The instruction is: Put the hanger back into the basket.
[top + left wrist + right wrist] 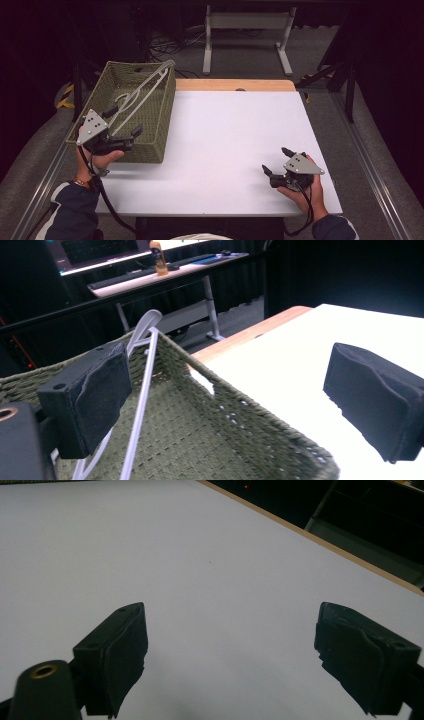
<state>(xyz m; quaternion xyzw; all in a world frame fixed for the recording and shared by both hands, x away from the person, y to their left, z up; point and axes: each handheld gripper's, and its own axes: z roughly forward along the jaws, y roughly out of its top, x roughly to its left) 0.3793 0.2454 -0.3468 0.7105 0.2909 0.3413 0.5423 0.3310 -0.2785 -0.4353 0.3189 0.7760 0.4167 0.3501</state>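
Note:
A green woven basket stands at the table's left edge. White plastic hangers lie in it, their long ends resting on its far right corner. My left gripper hovers open over the basket's near part, just beside the hangers. In the left gripper view one white hanger runs past the left jaw, untouched, and the basket's rim passes between the jaws. My right gripper rests low over the white table top near its front right corner, open with nothing between its jaws.
The table's far edge is a bare wooden strip. Behind it stands a white desk frame on the floor. A desk with a bottle is visible far off in the left gripper view.

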